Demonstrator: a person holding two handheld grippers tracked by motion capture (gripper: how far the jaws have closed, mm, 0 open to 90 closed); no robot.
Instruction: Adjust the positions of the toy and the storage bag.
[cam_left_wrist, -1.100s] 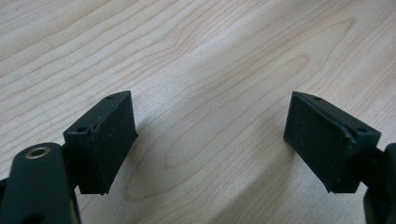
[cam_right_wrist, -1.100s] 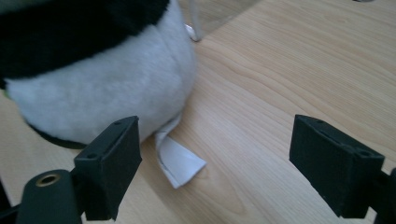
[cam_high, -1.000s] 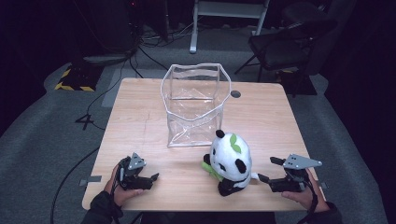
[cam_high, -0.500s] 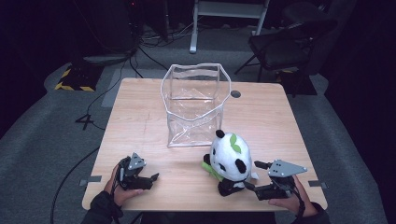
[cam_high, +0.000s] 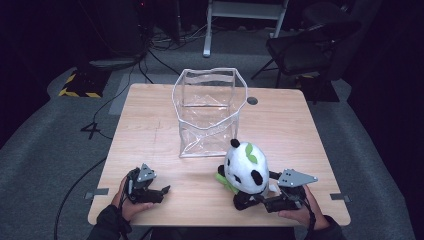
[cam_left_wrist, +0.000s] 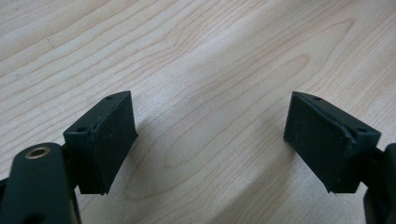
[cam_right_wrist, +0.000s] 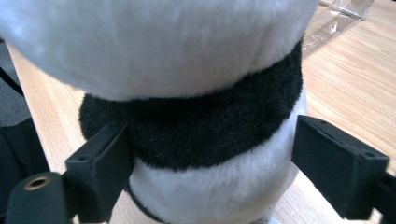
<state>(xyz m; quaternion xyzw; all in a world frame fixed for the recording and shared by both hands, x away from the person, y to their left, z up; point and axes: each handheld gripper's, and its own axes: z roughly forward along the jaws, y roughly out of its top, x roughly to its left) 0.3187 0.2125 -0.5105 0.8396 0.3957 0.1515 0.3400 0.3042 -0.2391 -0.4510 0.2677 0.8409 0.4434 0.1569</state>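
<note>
Panda plush toy (cam_high: 246, 169) sits upright on the wooden table (cam_high: 150, 130), just in front of the clear plastic bag (cam_high: 209, 112) that stands open at the table's middle. The right gripper (cam_high: 260, 200) reaches its body from the bag's far side; its jaws have just been opening and now straddle the toy's black band, the left pad touching the fur, the right pad apart. The left gripper (cam_high: 162, 190) rests near the table's front edge, well apart from the bag, jaws spread wide over bare wood.

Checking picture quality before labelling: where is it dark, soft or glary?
High view: table lit, room behind dark, faint glare on the clear bag. Right gripper view: panda plush close and slightly soft. Left gripper view: wood grain sharp, shadows under the jaws.
</note>
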